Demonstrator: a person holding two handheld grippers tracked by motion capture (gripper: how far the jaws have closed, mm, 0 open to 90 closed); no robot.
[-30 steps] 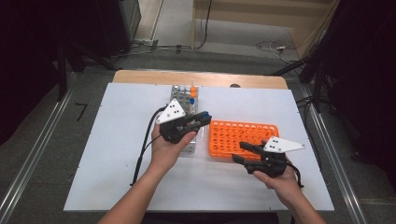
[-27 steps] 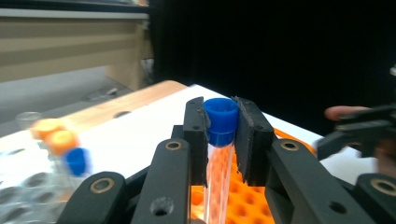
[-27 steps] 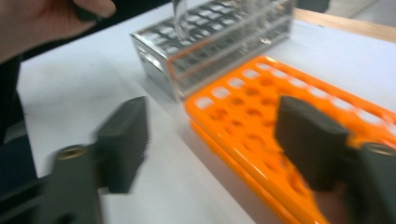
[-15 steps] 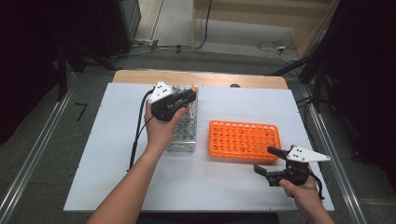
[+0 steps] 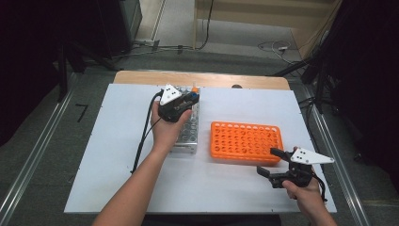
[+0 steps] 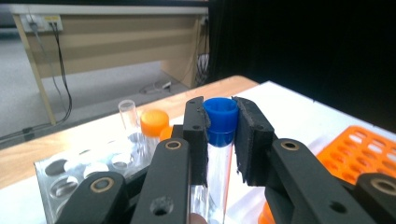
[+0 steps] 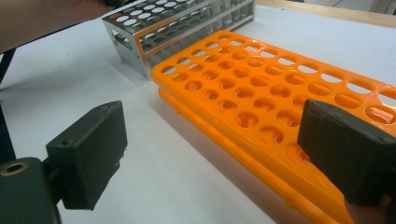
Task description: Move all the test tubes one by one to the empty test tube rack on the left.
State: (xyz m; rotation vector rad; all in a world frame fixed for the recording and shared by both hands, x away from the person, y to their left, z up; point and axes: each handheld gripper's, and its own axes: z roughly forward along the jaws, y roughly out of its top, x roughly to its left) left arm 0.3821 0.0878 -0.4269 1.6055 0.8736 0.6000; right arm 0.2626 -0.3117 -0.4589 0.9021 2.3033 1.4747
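My left gripper [image 5: 189,99] hovers over the far end of the metal tube rack [image 5: 187,139], shut on a clear tube with a blue cap [image 6: 219,116]. The pads grip it just under the cap, and the tube stands upright. Beyond it in the rack are an orange-capped tube [image 6: 154,122] and an uncapped clear tube [image 6: 127,111]. My right gripper [image 5: 266,161] rests low at the near right corner of the orange rack [image 5: 244,140]. Its jaws have just been opening and stand wide with nothing between them [image 7: 210,149]. The orange rack [image 7: 261,88] shows empty holes.
The two racks sit side by side on a white table top [image 5: 117,155], metal one left, orange one right. A wooden strip [image 5: 202,78] runs along the table's far edge. The left gripper's black cable [image 5: 141,141] trails across the table's left part.
My left hand carried the tube from beside the orange rack back over the metal rack's far end. My right gripper pulled away toward the near right corner and opened.
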